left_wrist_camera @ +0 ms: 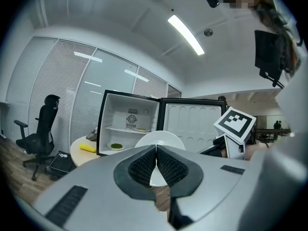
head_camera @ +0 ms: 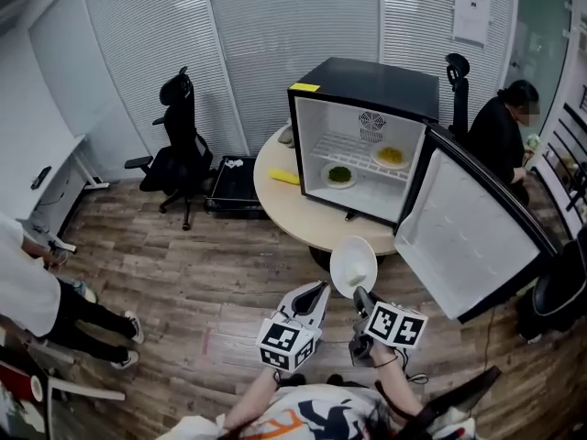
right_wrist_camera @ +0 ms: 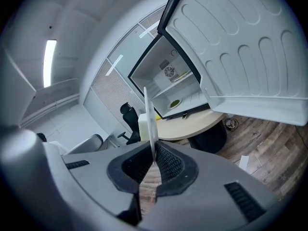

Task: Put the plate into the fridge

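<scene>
Standing on a round pale worktop (head_camera: 280,204), the black fridge (head_camera: 367,85) has its white-lined door (head_camera: 468,236) swung wide open to the right in the head view, showing a white interior with a wire shelf (head_camera: 353,147). A black office chair (head_camera: 179,136) stands on the wood floor to the left of the worktop, well apart from the fridge. In front of the worktop, the person holds both grippers up side by side. The right tongs (head_camera: 359,293) are clamped shut on the lower rim of the white plate (head_camera: 353,266). This leaves the plate upright in the air, in front of the open fridge and short of the worktop's near edge. In the right gripper view the plate (right_wrist_camera: 150,119) shows edge-on, pinched between the pads of the right tongs (right_wrist_camera: 153,150). The left tongs (left_wrist_camera: 156,148) are closed pad to pad with nothing between them, just beside the plate (left_wrist_camera: 161,137). Inside the fridge, a small dish of green food (head_camera: 340,174) sits on the floor of the compartment, and a dish of yellow food (head_camera: 391,156) rests on the shelf above it. A yellow object (head_camera: 283,177) lies on the worktop left of the fridge.
</scene>
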### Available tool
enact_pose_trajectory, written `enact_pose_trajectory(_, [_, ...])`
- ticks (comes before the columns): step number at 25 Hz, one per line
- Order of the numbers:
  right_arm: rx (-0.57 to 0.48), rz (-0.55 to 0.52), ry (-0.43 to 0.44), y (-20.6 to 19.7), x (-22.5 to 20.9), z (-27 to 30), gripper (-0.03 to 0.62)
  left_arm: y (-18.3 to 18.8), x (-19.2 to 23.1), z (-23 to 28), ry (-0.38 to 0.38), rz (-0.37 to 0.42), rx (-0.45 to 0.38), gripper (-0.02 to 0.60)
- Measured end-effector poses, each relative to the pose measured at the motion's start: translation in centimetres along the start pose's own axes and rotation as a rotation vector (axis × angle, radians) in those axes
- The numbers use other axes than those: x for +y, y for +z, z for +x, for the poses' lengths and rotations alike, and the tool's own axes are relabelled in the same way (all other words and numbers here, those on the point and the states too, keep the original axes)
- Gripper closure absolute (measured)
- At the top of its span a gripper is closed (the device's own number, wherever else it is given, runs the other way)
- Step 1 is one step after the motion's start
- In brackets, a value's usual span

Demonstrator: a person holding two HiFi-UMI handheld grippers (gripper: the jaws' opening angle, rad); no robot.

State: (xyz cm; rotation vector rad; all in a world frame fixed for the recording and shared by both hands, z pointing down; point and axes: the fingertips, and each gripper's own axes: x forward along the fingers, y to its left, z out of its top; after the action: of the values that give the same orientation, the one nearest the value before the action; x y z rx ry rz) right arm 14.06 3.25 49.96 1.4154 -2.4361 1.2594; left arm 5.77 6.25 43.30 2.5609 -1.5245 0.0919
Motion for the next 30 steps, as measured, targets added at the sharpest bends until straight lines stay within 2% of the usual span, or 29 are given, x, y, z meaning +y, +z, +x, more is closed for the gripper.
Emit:
enact_pose_trajectory(7, [0.039, 0.01, 0.02, -0.5, -1.5, 0.9, 0.566, -1.0, 0.0, 0.5, 0.042, -0.006, 0.016, 0.569])
enact_pose_trajectory(17, [0.086, 0.021, 0.026, -1.1, -1.9, 2.5, 0.566, -1.9, 2.7, 0.3, 0.112, -0.043, 0.043, 0.569])
enact_pose_trajectory(25, [0.07, 0.037, -0.008, 0.7, -3.0, 5.4, 0.566, -2.4, 5.5, 3.2, 0.088, -0.028, 0.053, 0.569])
enact_pose_trajectory(30, [0.058, 0.043, -0.031, 2.3, -2.7, 8.5, 0.566, -1.7, 8.7, 5.5, 0.061, -0.028, 0.042, 0.568])
